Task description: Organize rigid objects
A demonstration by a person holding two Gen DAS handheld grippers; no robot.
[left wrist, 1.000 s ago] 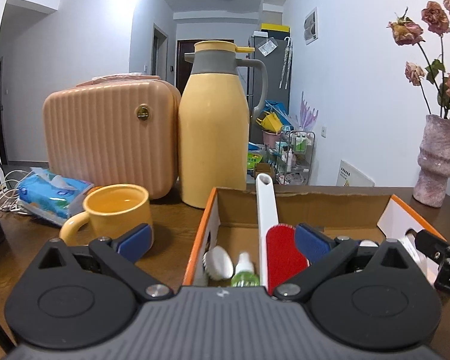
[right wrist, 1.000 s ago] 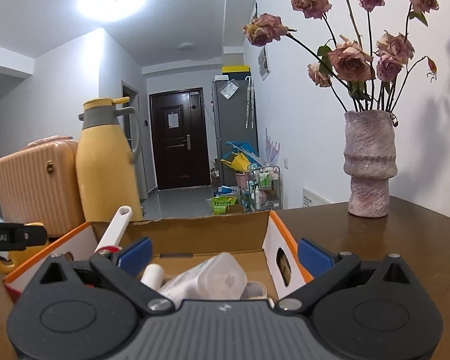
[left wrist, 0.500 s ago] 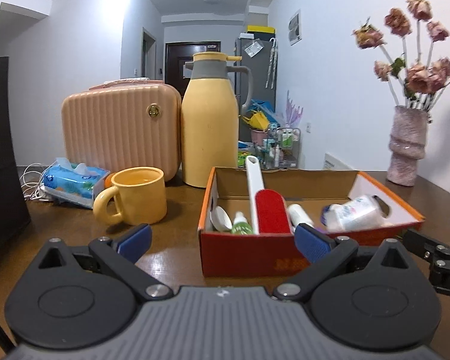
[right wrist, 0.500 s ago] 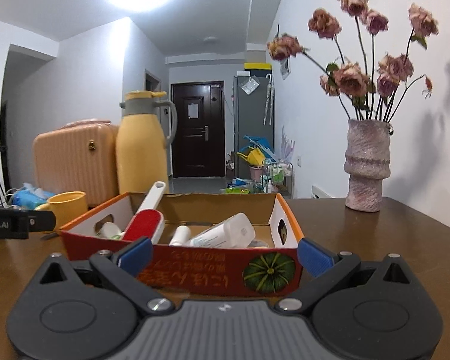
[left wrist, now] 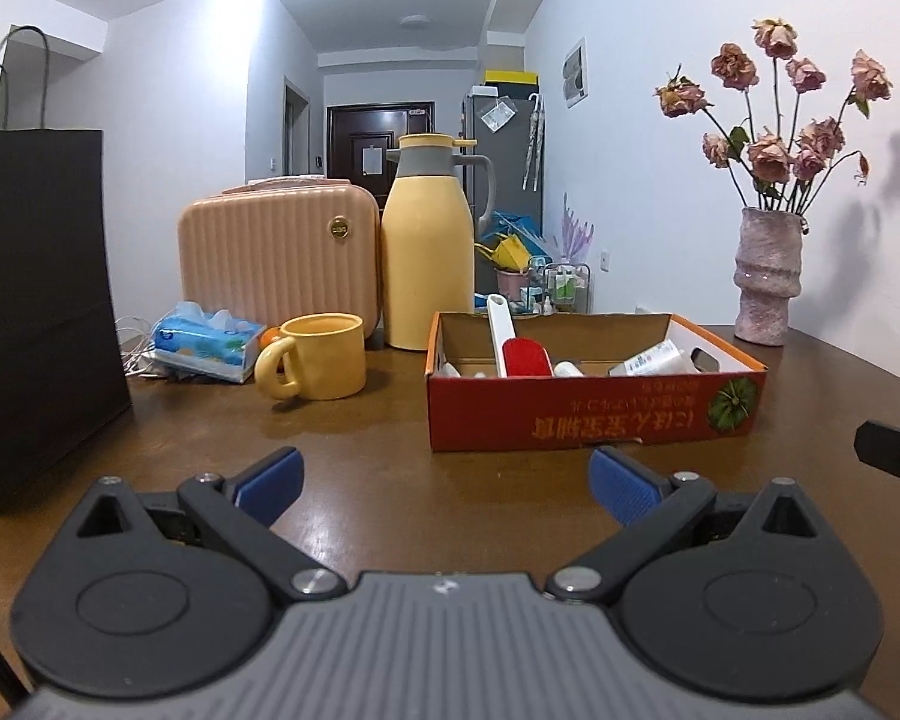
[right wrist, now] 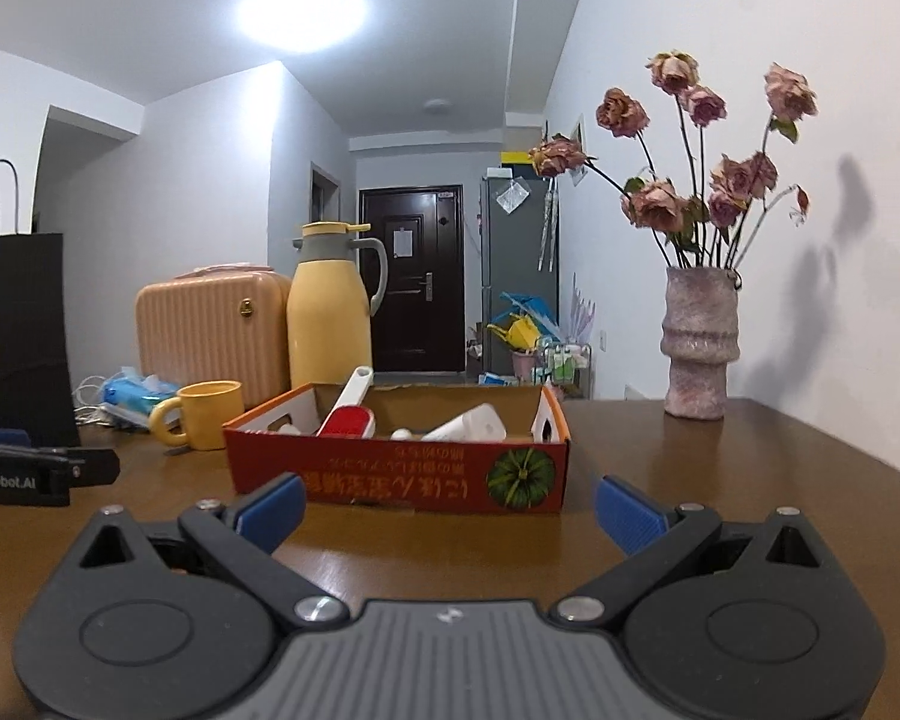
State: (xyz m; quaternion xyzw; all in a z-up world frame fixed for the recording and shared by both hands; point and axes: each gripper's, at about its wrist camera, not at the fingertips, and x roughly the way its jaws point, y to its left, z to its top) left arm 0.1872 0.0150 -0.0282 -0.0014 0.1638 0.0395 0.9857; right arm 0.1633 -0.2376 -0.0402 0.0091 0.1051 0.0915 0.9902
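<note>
I have both tools drawn back from the cardboard box (left wrist: pixel 594 405), each held low over the brown desk (left wrist: pixel 390 468) so its camera takes in the whole layout. The left tool (left wrist: pixel 444 480) has its blue pads spread wide with nothing between them, and the right tool (right wrist: pixel 447 504) is spread and empty as well. From the left tool the box sits at about 1 o'clock; from the right tool it is close to 12. Inside it lie the task's rigid items: a red-and-white brush (left wrist: pixel 519 348) leaning its handle on the far wall, and a white bottle (left wrist: pixel 654 359) on its side toward the right end. The yellow mug (left wrist: pixel 318 355) stands outside the box at 11 o'clock, beside the yellow flask (left wrist: pixel 429 246), which I judge belongs to the desk's standing arrangement.
</note>
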